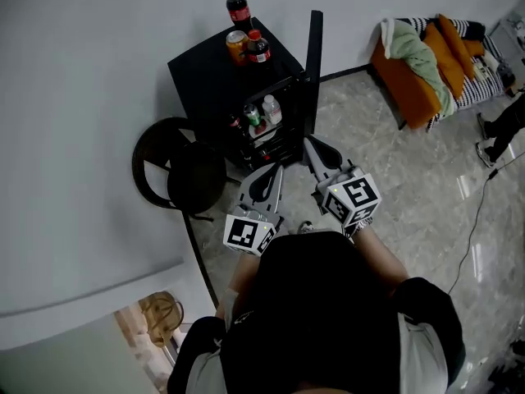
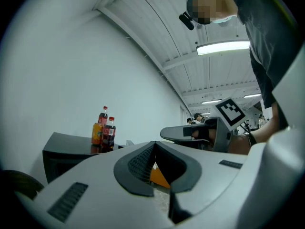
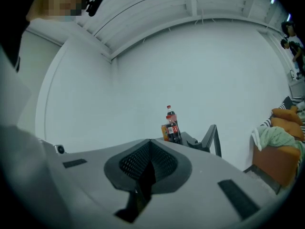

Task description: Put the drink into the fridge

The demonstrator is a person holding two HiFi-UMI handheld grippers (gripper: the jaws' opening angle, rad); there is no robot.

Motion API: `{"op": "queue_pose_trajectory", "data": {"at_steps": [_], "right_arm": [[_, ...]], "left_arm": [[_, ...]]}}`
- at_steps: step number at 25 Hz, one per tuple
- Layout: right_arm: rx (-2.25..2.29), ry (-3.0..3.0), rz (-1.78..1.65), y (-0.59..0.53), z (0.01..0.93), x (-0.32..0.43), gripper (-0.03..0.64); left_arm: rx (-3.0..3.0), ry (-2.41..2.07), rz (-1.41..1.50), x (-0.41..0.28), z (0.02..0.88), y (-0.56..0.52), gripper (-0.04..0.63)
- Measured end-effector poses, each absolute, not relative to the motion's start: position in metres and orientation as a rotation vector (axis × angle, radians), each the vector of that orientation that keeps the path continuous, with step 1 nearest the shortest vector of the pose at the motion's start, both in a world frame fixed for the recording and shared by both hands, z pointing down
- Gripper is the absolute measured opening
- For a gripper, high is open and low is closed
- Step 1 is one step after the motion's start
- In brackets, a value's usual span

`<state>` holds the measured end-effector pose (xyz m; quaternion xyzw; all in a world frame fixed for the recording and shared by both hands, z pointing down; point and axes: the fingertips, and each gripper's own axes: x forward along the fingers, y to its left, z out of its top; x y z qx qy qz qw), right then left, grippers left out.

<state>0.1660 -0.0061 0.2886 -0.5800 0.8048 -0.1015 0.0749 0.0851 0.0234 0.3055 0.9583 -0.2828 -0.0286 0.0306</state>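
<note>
A black mini fridge (image 1: 205, 76) stands against the wall with its door (image 1: 314, 56) swung open. On its top stand two cola bottles (image 1: 238, 6) (image 1: 258, 48) and an orange can (image 1: 236, 46). A few small bottles (image 1: 262, 113) show on the shelves inside. My left gripper (image 1: 273, 171) and right gripper (image 1: 310, 144) hover side by side in front of the open fridge, both shut and holding nothing. In the left gripper view the jaws (image 2: 153, 144) meet, with the cola bottles (image 2: 109, 130) beyond at left. In the right gripper view the jaws (image 3: 149, 142) are shut below the bottles (image 3: 171, 123).
A black round chair (image 1: 176, 171) stands left of the fridge by the wall. An orange sofa (image 1: 418, 64) with bedding sits at the far right. A person's legs (image 1: 502, 130) and a cable (image 1: 480, 212) are on the tiled floor at right.
</note>
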Motion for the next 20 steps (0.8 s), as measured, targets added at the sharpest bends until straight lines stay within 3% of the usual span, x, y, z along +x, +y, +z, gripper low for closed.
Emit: {"op": "queue_pose_trajectory", "data": {"at_steps": [20], "right_arm": [[-1.768,2.411,-0.328,0.014,0.299,0.145,0.014]], "left_arm": [[2.952,-0.874,-0.059,0.087,0.314,0.034,0.009]]}}
